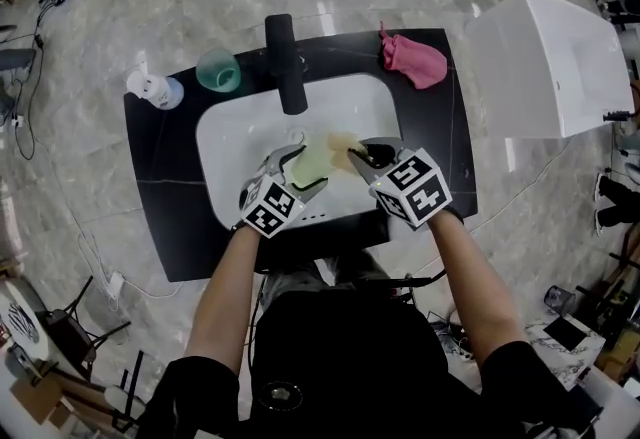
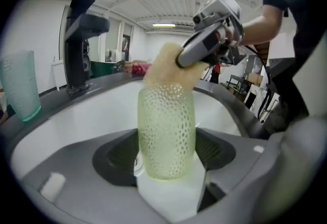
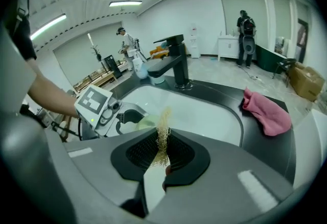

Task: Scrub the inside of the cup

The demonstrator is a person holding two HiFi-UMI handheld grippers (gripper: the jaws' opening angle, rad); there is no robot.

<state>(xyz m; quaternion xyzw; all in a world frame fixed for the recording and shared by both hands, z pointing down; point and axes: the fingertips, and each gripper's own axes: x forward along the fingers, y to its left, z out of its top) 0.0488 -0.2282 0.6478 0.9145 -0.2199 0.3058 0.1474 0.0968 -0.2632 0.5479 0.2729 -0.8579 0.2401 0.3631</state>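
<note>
Over the white sink basin [image 1: 230, 142], a pale-green dimpled plastic cup [image 2: 166, 133] is clamped in the wide-set left tool [image 1: 297, 165]. A tan fibrous sponge [image 3: 162, 136] is pinched in the near-closed right tool [image 1: 365, 159] at the cup's mouth.

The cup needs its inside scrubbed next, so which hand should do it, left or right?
Right. The right gripper is shut on the tan scrubber, whose end sits at the top of the cup. The left gripper grips the cup over the sink, so it probably just steadies it.
</note>
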